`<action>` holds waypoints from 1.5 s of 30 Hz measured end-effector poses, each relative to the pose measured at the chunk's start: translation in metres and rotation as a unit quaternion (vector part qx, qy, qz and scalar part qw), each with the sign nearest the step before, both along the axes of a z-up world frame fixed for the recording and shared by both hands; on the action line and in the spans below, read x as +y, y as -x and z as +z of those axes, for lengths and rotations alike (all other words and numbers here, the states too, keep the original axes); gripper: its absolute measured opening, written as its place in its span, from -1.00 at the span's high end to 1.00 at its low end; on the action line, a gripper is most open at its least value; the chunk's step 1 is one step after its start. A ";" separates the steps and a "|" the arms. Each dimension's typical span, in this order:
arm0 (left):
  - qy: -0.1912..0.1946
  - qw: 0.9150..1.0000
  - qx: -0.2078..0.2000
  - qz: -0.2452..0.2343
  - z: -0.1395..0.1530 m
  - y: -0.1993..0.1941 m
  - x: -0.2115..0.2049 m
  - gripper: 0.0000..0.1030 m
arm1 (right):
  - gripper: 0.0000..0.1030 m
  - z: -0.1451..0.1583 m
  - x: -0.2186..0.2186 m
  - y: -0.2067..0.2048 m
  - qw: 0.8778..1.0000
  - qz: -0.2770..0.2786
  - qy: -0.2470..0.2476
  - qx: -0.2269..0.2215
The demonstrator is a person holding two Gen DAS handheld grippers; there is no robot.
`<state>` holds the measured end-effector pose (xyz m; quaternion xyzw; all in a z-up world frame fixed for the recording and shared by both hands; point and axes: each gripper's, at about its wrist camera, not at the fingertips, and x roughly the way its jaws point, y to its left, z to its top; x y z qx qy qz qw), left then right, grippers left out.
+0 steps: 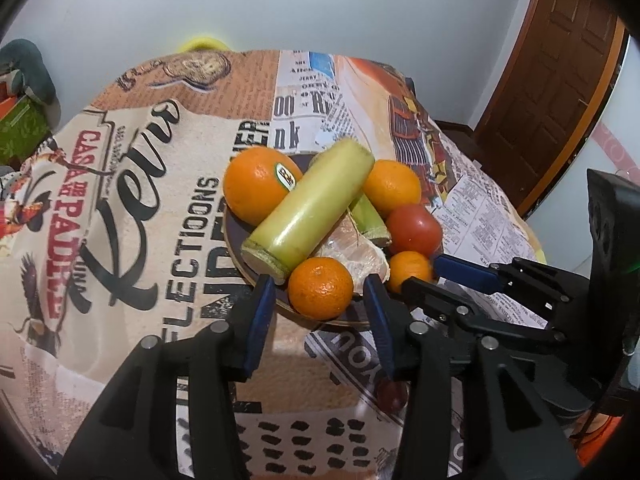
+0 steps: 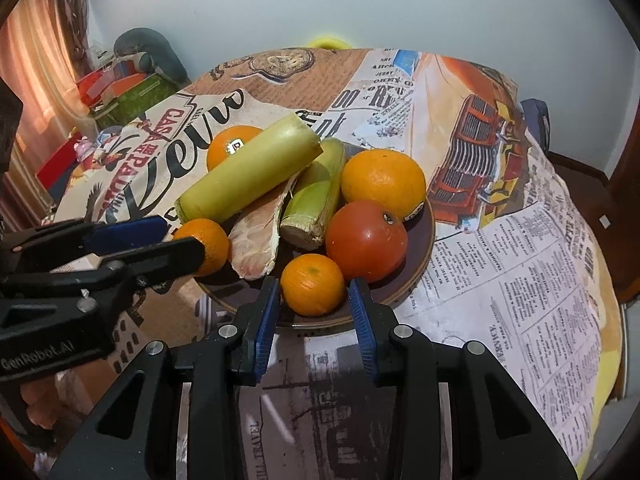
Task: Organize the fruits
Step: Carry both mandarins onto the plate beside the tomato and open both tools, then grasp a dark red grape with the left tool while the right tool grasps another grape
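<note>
On the worktop [image 2: 520, 280], under a printed cloth, a dark plate [image 2: 420, 276] carries all the fruit; left hand-held gripper [image 1: 320, 304] straddles a small orange [image 1: 320, 286] at the plate's near rim, jaws part open, pads just beside the skin and seemingly not pressing; right hand-held gripper [image 2: 314, 298] likewise brackets a second small orange [image 2: 312, 284], jaws narrow, slight gaps visible, nothing gripped. Judgement: each should centre on the widest part of its fruit, close gently and lift straight up; the two tools sit close together, so lifting one at a time avoids a clash. Plate contents: two large oranges [image 2: 382, 182], a tomato [image 2: 366, 240], two pale green stalk pieces [image 2: 248, 178] stacked crosswise, a peeled citrus segment [image 2: 256, 244]; the upper stalk may roll if its neighbours are disturbed.
</note>
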<state>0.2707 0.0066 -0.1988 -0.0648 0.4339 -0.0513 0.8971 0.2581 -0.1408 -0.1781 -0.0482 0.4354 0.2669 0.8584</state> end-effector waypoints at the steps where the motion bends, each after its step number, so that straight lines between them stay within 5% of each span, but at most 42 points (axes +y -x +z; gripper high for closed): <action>1: -0.001 1.000 -0.003 0.001 0.004 0.003 0.000 0.12 | 0.36 0.003 -0.001 0.002 1.000 -0.001 0.000 -0.002; 16: -0.025 0.997 -0.069 0.003 0.076 0.072 -0.002 0.11 | 0.35 0.072 -0.021 0.059 0.998 -0.010 -0.004 -0.066; 24: -0.031 0.995 -0.092 0.003 0.099 0.112 -0.004 -0.07 | 0.29 0.087 -0.030 0.091 0.997 -0.017 -0.006 -0.078; 28: -0.031 0.996 -0.085 -0.001 0.094 0.124 -0.004 -0.20 | 0.01 0.080 -0.032 0.103 0.997 -0.015 0.008 -0.074; 42: -0.027 0.999 0.016 0.003 0.025 0.128 0.002 -0.26 | 0.01 -0.004 -0.034 0.109 0.998 -0.004 0.039 0.044; 45: -0.026 0.999 0.033 0.001 0.013 0.126 0.001 -0.26 | 0.16 -0.011 -0.034 0.109 0.998 -0.009 0.031 0.053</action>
